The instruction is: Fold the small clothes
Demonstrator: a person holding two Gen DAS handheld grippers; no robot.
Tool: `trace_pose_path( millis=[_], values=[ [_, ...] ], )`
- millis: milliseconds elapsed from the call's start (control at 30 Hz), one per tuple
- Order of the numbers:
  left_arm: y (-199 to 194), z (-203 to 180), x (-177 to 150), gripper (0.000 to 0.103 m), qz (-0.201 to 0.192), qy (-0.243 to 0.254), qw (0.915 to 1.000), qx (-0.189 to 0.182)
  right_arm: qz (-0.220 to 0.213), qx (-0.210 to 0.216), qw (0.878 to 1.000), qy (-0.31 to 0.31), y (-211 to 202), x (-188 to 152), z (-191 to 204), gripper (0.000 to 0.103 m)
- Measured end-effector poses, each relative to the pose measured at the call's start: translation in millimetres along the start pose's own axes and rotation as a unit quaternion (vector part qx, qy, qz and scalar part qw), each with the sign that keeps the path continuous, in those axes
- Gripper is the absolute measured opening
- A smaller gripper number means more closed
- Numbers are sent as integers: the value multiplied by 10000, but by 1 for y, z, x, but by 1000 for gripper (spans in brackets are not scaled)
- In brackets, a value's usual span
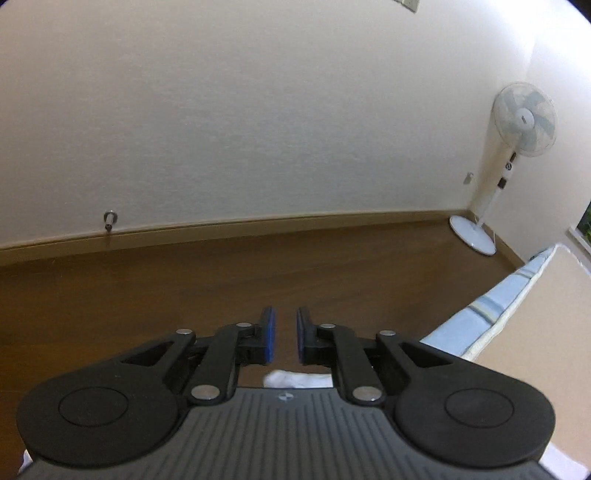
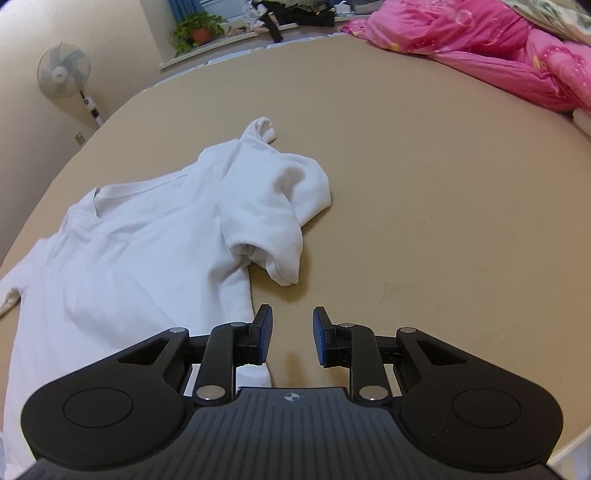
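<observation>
A small white T-shirt (image 2: 140, 251) lies spread on the tan bed sheet (image 2: 424, 184), its near sleeve (image 2: 273, 236) bunched up and a far sleeve poking up behind. My right gripper (image 2: 291, 336) is open and empty, hovering just above the sheet beside the shirt's right edge. My left gripper (image 1: 285, 334) is open and empty, pointing out over the brown floor toward the wall. A bit of white cloth (image 1: 295, 379) shows just under it.
A pink quilt (image 2: 498, 48) is heaped at the bed's far right. A standing fan (image 1: 517, 125) is in the room corner; it also shows in the right wrist view (image 2: 64, 74). A potted plant (image 2: 197, 31) sits on the windowsill. The bed edge (image 1: 491, 314) runs along the right.
</observation>
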State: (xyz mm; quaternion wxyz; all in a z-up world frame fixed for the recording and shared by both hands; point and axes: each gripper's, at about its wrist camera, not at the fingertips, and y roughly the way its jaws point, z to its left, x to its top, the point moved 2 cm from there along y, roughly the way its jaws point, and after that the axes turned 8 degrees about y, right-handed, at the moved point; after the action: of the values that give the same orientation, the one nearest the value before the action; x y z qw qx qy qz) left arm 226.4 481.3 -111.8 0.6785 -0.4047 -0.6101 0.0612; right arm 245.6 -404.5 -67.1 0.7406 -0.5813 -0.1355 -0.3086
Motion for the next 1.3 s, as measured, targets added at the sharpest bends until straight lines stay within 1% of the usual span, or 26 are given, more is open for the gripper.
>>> trace_pose_path(
  millis=[67, 133, 167, 233, 300, 367, 433, 500, 567, 633, 667, 700, 733, 767, 800, 867, 900, 933, 967, 1000, 1033, 1067, 1133, 1167, 1233, 1300],
  values=[
    [-20, -26, 2, 12, -293, 620, 9965, -474, -67, 66, 9999, 121, 0, 2, 0, 25],
    [-47, -59, 0, 16, -608, 1218, 9857, -990, -134, 139, 9994, 274, 1, 5, -1, 25],
    [-60, -74, -3, 16, -662, 1359, 9800, -1297, -155, 173, 9991, 356, 2, 7, -2, 25],
    [-87, -98, -10, 16, -640, 1457, 9697, -1855, -140, 238, 9985, 464, 7, 11, -2, 25],
    [-117, -119, -20, 16, -456, 1653, 9588, -2264, -119, 215, 9985, 499, 14, 14, -2, 26],
    [-148, -141, -34, 16, -267, 1999, 9444, -2595, -26, 142, 9990, 434, 26, 16, 1, 32],
    [-181, -153, -56, 17, -118, 2458, 9176, -3122, 55, 68, 9996, 275, 41, 18, 5, 35],
    [-214, -166, -90, 24, 28, 2972, 8847, -3592, 150, -37, 9998, 84, 56, 18, 8, 35],
    [-239, -172, -130, 28, 135, 3350, 8519, -4023, 240, -163, 9996, 3, 70, 18, 8, 35],
    [-248, -174, -176, 28, 317, 3510, 8299, -4325, 218, -156, 9996, 74, 76, 22, 6, 35],
    [-245, -184, -196, 27, 693, 3684, 8222, -4283, 174, -146, 9997, 131, 76, 24, 5, 35],
    [-244, -196, -218, 27, 1029, 3806, 8106, -4329, 126, -154, 9996, 191, 76, 27, 3, 35],
    [-250, -203, -235, 28, 1164, 3949, 7893, -4556, 107, -212, 9994, 239, 77, 29, 1, 33],
    [-257, -213, -251, 28, 1123, 4291, 7647, -4674, 100, -267, 9992, 285, 78, 31, -1, 19],
    [-264, -221, -268, 28, 958, 4728, 7439, -4625, 97, -223, 9991, 343, 80, 33, -2, 9],
    [-277, -229, -299, 28, 821, 5309, 7069, -4600, -125, -283, 9992, 255, 76, 39, 2, 7],
    [-279, -228, -310, 28, 952, 5417, 6935, -4653, -417, -475, 9980, 6, 69, 43, 9, 7],
    [-277, -228, -317, 28, 1095, 5502, 6843, -4659, -718, -611, 9952, -253, 62, 46, 17, 6],
    [-273, -230, -327, 28, 1221, 5632, 6773, -4573, -1107, -642, 9899, -613, 52, 48, 28, 6],
    [-267, -234, -333, 29, 1301, 5755, 6732, -4458, -1501, -506, 9817, -1056, 40, 46, 43, 6],
    [-259, -231, -328, 29, 1311, 5759, 6716, -4473, -1854, -166, 9691, -1618, 27, 39, 62, 6],
    [-255, -236, -326, 30, 1355, 5723, 6724, -4494, -1949, 199, 9594, -2029, 21, 30, 75, 6],
    [-244, -238, -315, 30, 1538, 5562, 6785, -4547, -1633, 843, 9454, -2693, 22, 9, 96, 6],
    [-241, -237, -314, 30, 1619, 5505, 6801, -4563, -1380, 952, 9386, -3015, 28, -2, 104, 7],
    [-238, -230, -303, 30, 1699, 5454, 6806, -4587, -847, 958, 9242, -3598, 42, -22, 115, 7],
    [-238, -234, -304, 31, 1730, 5446, 6800, -4595, -501, 932, 9183, -3815, 52, -30, 116, 9]
  ],
)
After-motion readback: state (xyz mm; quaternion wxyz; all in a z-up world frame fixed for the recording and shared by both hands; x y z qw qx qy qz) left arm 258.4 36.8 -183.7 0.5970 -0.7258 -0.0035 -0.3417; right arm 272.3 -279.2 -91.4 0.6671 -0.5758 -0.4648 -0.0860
